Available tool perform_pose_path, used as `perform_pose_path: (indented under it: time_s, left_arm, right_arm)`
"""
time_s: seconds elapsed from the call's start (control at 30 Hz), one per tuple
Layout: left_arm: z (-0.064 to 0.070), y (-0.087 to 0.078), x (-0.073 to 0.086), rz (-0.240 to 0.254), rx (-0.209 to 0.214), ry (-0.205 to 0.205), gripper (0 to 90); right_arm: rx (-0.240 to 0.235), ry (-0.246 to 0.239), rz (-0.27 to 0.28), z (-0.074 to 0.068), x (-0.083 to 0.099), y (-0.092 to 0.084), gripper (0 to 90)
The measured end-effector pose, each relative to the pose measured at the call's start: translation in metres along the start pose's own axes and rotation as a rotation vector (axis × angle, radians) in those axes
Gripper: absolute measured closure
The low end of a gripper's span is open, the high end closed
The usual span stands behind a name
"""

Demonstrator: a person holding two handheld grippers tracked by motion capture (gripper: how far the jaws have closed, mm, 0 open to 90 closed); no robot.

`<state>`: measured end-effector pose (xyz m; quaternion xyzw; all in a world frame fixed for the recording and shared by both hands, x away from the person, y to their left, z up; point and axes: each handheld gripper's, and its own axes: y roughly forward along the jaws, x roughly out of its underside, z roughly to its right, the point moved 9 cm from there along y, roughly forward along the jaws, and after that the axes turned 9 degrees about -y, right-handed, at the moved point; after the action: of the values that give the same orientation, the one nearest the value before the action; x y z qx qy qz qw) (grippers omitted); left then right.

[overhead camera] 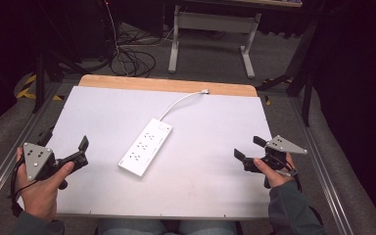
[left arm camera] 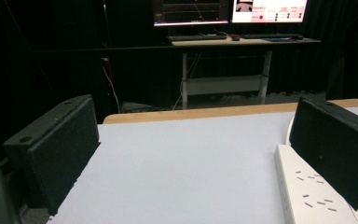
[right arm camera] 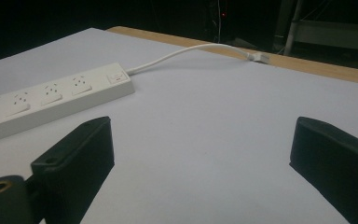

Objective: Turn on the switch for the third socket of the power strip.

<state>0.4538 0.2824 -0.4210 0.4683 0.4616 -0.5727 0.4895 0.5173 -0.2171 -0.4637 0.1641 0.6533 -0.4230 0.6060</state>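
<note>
Lying diagonally, white power strip [overhead camera: 146,146] trails its cord [overhead camera: 178,102].

White power strip [overhead camera: 146,146] with cord [overhead camera: 178,103] on white table [overhead camera: 215,161], monitors [left arm camera: 228,10] on far desk [left arm camera: 242,43]

Black two-jaw grippers [overhead camera: 76,149] [overhead camera: 248,149] with screw-dotted grey triangular plates, trailing black cables; grey-green sleeves [overhead camera: 290,210].

Dim room beyond the table: grey carpet floor [overhead camera: 205,54]; white-legged desk [overhead camera: 210,22] at 12 o'clock bearing two lit monitors [left arm camera: 228,10]; tangled cables [overhead camera: 132,58] at 11 o'clock.
</note>
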Motion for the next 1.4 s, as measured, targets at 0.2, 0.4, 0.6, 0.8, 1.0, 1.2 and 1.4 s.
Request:
perform_pose_path:
  time_s: [0.2, 0.4, 0.6, 0.8, 1.0, 1.2, 1.4]
  left_arm:
    - [-0.0002, 0.0013, -0.0008, 0.004, -0.006, -0.011, 3.1]
    - [-0.0010, 0.0014, -0.0006, 0.002, -0.009, -0.014, 3.9]
    - [-0.0037, 0.0010, -0.0012, 0.001, -0.028, -0.025, 5.8]
    - [-0.0044, 0.0005, 0.0001, -0.025, -0.023, -0.031, 13.1]
    - [-0.0058, 0.0009, 0.0011, -0.029, -0.027, -0.037, 22.2]
    - [-0.0074, 0.0000, 0.0000, -0.026, -0.032, -0.033, 35.1]
    - [-0.0082, 0.0002, 0.0008, -0.034, -0.026, -0.037, 50.6]
  right_arm:
    - [0.002, 0.001, 0.005, 0.0002, -0.0001, -0.0016, 6.6]
    - [0.002, -0.003, 0.001, 0.0006, 0.0005, -0.0011, 6.6]
    - [0.002, -0.004, 0.000, 0.0004, 0.0006, -0.0013, 6.6]
    - [0.000, -0.004, -0.001, 0.0002, 0.0008, -0.0012, 6.6]
    - [0.000, -0.004, -0.001, 0.0005, 0.0009, -0.0015, 6.6]
    - [0.002, -0.005, -0.001, 0.0005, 0.0010, -0.0020, 6.6]
    - [0.003, -0.007, -0.003, 0.0010, 0.0013, -0.0020, 6.6]
